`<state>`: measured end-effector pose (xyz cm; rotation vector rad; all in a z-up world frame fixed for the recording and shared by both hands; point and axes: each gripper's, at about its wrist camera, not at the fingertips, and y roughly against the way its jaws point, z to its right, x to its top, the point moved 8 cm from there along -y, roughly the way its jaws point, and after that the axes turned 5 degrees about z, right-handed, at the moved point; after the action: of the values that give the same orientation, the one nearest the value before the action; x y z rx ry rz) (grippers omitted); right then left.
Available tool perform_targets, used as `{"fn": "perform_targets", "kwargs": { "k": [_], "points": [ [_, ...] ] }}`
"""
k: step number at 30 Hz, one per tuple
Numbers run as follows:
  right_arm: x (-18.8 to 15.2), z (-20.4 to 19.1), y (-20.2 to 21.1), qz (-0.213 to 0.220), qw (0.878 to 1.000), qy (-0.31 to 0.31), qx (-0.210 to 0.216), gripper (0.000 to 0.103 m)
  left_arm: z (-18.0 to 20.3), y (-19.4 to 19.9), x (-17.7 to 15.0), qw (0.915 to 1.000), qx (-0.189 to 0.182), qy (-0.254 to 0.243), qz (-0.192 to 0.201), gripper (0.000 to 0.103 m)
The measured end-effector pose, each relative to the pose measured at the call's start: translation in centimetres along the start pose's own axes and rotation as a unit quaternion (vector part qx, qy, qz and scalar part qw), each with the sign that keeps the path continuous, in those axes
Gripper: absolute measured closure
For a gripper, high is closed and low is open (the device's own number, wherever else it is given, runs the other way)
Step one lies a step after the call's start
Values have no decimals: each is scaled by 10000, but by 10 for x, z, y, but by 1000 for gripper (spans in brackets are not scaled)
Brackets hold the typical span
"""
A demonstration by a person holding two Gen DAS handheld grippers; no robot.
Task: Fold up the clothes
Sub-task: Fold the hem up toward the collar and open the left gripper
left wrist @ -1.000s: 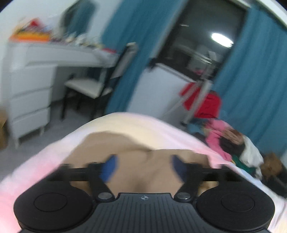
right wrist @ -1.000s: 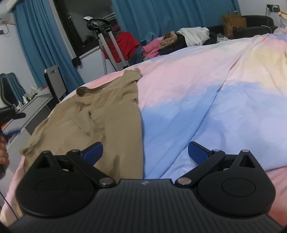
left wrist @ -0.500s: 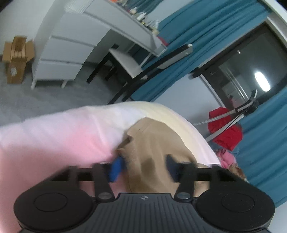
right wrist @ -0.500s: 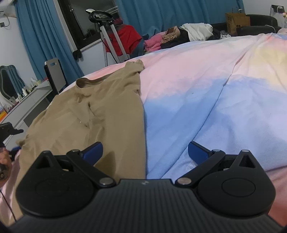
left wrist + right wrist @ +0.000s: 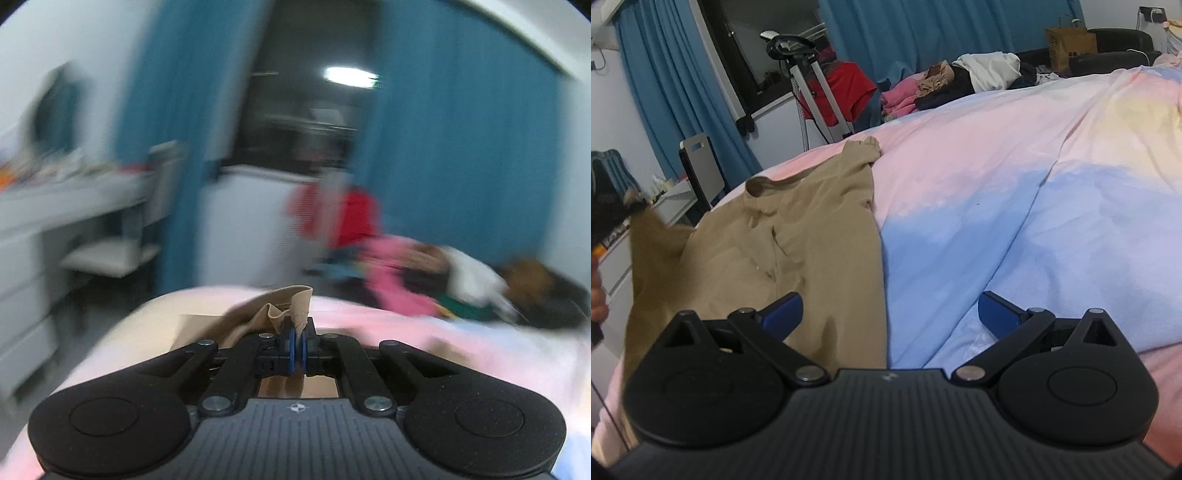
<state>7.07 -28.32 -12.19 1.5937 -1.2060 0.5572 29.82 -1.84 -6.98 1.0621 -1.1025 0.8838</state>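
The tan shirt is lying along the left edge of the pastel bedsheet, collar pointing away, open sheet stretching to its right. The left gripper is pinching a lifted sleeve hem. The right gripper is hovering with jaws wide, holding nothing.

Tan shirt is lying flat, collar end pointing toward the far edge of the bedspread, occupying its left part. Fabric is wrinkling around the chest. One sleeve is bunching at the far edge, over the pink zone. Near-left corner is lifting off the bedspread, hanging up in a peak; its hemmed edge is sticking up, pinched.
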Motion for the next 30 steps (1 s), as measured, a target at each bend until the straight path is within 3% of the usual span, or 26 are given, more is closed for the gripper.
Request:
{"fn": "perform_targets", "kwargs": {
  "k": [4,8,11,12,13,16,24,30],
  "points": [
    [7,11,4,113,9998,-132,-137,0,105,-12,-19,9922,-1052,-624,-257,100],
    [11,26,5,179,9987,-387,-276,0,158,-30,-74,9830,-1317,-1065,-713,97],
    [14,37,5,240,9977,-521,-349,0,161,-38,-106,9807,-1304,-935,-1119,75],
    [15,38,4,253,9977,-538,-326,0,158,-35,-110,9806,-1272,-873,-1213,55],
    [15,39,3,265,9977,-554,-302,0,151,-29,-112,9813,-1199,-860,-1238,44],
    [17,36,2,314,9980,-528,-159,0,132,0,-106,9851,-926,-807,-1203,23],
    [24,13,18,672,9968,-227,367,1,117,150,-49,9919,-215,-877,-898,8],
    [25,-22,41,764,9925,295,913,6,118,214,-42,9964,-469,-243,-660,4]
  ]
}}
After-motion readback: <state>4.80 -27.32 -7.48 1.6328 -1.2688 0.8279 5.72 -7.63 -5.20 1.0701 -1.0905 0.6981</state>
